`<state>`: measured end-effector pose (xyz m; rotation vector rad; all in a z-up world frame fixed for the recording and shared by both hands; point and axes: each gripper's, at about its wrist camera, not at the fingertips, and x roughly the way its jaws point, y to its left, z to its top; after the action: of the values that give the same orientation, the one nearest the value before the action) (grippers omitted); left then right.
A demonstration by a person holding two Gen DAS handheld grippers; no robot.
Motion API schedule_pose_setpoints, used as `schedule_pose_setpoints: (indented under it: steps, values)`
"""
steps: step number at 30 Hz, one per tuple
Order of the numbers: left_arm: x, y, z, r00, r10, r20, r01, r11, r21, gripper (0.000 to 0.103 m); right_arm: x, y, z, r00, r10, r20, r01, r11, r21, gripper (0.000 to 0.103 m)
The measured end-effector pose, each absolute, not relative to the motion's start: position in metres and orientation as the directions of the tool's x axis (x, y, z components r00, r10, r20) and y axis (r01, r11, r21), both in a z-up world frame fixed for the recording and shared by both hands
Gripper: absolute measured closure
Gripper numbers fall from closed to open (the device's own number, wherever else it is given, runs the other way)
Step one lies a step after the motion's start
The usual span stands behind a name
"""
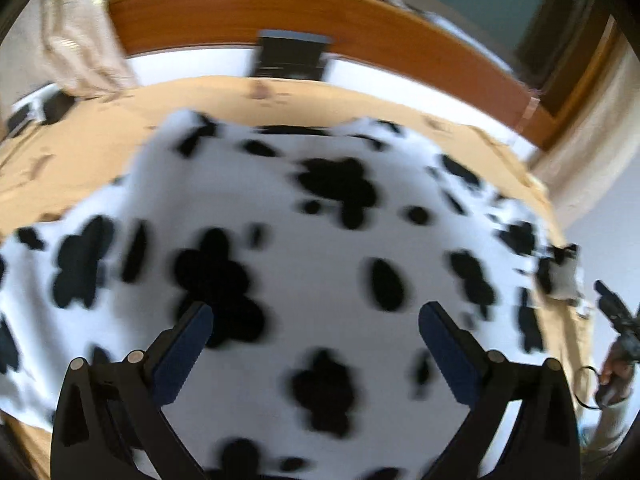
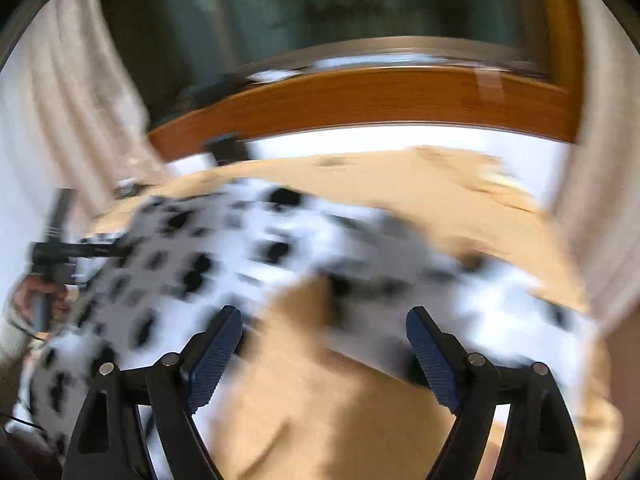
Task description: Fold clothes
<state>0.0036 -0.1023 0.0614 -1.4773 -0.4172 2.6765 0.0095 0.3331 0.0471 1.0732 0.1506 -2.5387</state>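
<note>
A white garment with black cow spots (image 1: 320, 248) lies spread over the tan table (image 1: 92, 148). My left gripper (image 1: 316, 320) hovers above its middle, open, with nothing between the blue pads (image 1: 188, 348). In the right wrist view the same garment (image 2: 208, 256) lies rumpled and motion-blurred, with a flap toward the right. My right gripper (image 2: 324, 328) is open over a bare patch of table (image 2: 320, 400) by the garment's edge. The other gripper and the hand holding it show at the left (image 2: 52, 256) and, in the left wrist view, at the right edge (image 1: 616, 320).
An orange-brown wooden window frame (image 1: 320, 12) runs behind the table. A dark box (image 1: 290, 54) stands at the table's far edge. Pale curtains (image 1: 76, 28) hang at the left and right. Small dark objects (image 1: 40, 110) sit at the far left corner.
</note>
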Motion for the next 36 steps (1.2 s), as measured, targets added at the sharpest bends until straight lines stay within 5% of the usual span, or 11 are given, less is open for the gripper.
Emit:
schedule_pose_setpoints:
  steps: [5, 17, 20, 23, 26, 31, 36]
  values:
    - [0.0, -0.048, 0.069, -0.524, 0.267, -0.809, -0.044, -0.957, -0.287, 0.0, 0.044, 0.421, 0.054, -0.674, -0.206, -0.709, 0.262, -0.965, 0.031, 0.017]
    - [-0.001, -0.021, 0.057, -0.461, 0.312, -0.831, -0.039, -0.942, -0.332, 0.0, 0.034, 0.422, 0.02, -0.657, -0.101, -0.747, 0.358, -0.914, -0.192, 0.017]
    - [0.001, -0.023, 0.058, -0.461, 0.304, -0.834, -0.028, -0.944, -0.328, 0.0, 0.024, 0.431, 0.016, -0.64, -0.096, -0.763, 0.334, -0.928, -0.163, 0.029]
    - [-0.001, -0.022, 0.057, -0.456, 0.295, -0.84, -0.02, -0.947, -0.321, 0.0, 0.014, 0.44, 0.013, -0.622, -0.093, -0.778, 0.31, -0.941, -0.135, 0.074]
    - [-0.006, -0.011, 0.056, -0.45, 0.314, -0.836, -0.038, -0.942, -0.333, 0.0, 0.006, 0.448, 0.011, -0.608, -0.092, -0.788, 0.286, -0.952, -0.11, 0.092]
    - [-0.009, 0.044, 0.079, -0.494, 0.405, -0.77, -0.221, -0.914, -0.339, 0.0, 0.021, 0.439, 0.046, -0.685, -0.128, -0.717, 0.287, -0.952, -0.105, 0.094]
    - [-0.002, 0.147, 0.112, -0.489, 0.506, -0.711, -0.542, -0.815, -0.207, 0.0, 0.037, 0.43, 0.081, -0.753, -0.162, -0.637, 0.289, -0.952, -0.1, 0.094]
